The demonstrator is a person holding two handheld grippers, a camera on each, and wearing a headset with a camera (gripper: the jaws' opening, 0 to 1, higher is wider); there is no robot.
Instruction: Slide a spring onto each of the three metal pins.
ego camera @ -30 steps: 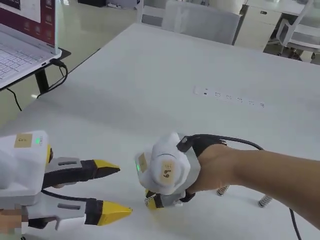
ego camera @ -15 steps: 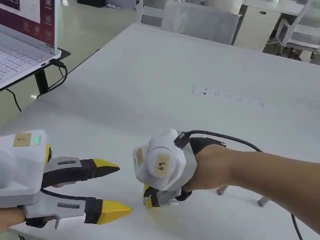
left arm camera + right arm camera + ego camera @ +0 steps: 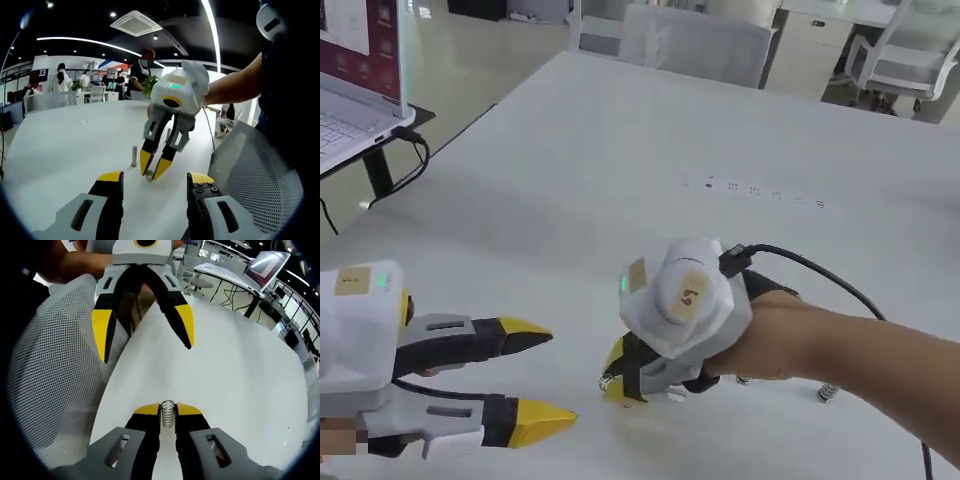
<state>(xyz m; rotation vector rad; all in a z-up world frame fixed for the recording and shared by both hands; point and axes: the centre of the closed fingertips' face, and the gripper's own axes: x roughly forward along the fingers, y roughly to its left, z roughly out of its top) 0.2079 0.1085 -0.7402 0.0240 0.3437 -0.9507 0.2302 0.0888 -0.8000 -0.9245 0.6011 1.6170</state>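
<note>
My right gripper (image 3: 613, 375) points down at the white table (image 3: 570, 200), shut on a small coil spring (image 3: 168, 415) that stands upright between its yellow tips. In the left gripper view the right gripper (image 3: 153, 169) holds that spring (image 3: 149, 173) just above the tabletop, close beside an upright metal pin (image 3: 134, 156). My left gripper (image 3: 555, 378) hovers open at the lower left with nothing between its jaws, aimed at the right one. Two loose springs (image 3: 828, 392) lie on the table behind the right hand.
A laptop (image 3: 350, 90) stands on a side stand at the far left, with its cable hanging. A flush power strip (image 3: 755, 188) is set into the tabletop further back. Chairs (image 3: 695, 45) stand beyond the far edge. A grey mesh chair (image 3: 260, 175) is close by.
The right gripper has risen a little and tilted, still shut on the spring. The left gripper has hardly moved. The head camera has shifted slightly.
</note>
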